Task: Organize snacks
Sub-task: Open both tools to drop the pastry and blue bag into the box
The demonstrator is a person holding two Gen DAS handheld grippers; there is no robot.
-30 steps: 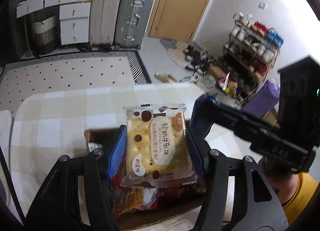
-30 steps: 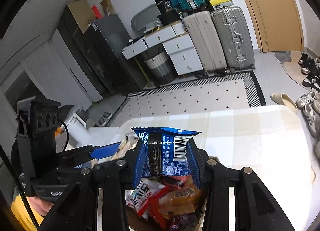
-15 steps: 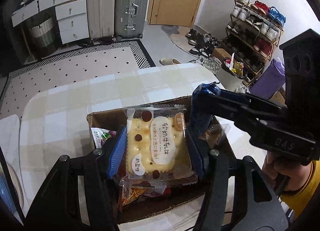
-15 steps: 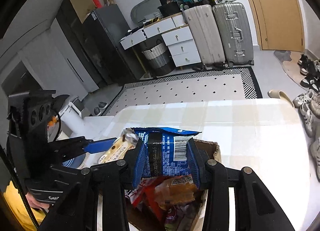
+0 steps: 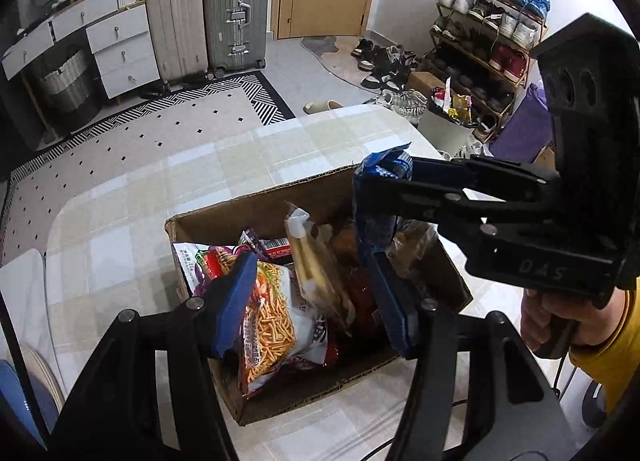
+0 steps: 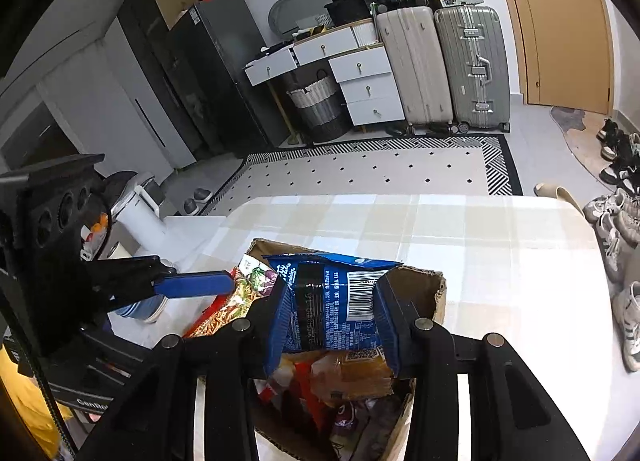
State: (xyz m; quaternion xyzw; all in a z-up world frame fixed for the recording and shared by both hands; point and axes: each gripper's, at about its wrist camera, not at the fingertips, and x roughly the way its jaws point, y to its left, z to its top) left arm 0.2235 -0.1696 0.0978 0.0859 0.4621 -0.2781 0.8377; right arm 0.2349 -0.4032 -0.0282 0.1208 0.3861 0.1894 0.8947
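Observation:
A cardboard box (image 5: 256,201) full of snack packets stands on the checked table (image 5: 224,157). My left gripper (image 5: 312,293) is open above the box. The cracker packet (image 5: 316,265) lies on edge among the snacks, next to a noodle-snack bag (image 5: 272,321). My right gripper (image 6: 332,313) is shut on a blue snack packet (image 6: 328,309) and holds it over the box (image 6: 420,289). In the left wrist view the right gripper (image 5: 380,197) hangs over the box's right side with the blue packet (image 5: 384,165).
A blue-rimmed bowl (image 6: 140,307) and a white appliance (image 6: 144,213) stand at the table's left. Beyond the table lie a patterned rug (image 5: 140,133), suitcases (image 5: 236,9), drawers (image 5: 120,49) and a shoe rack (image 5: 488,37).
My left gripper has opened and let go of the cracker packet, which dropped into the box. Both grippers have come lower over the box. The right one keeps its blue packet.

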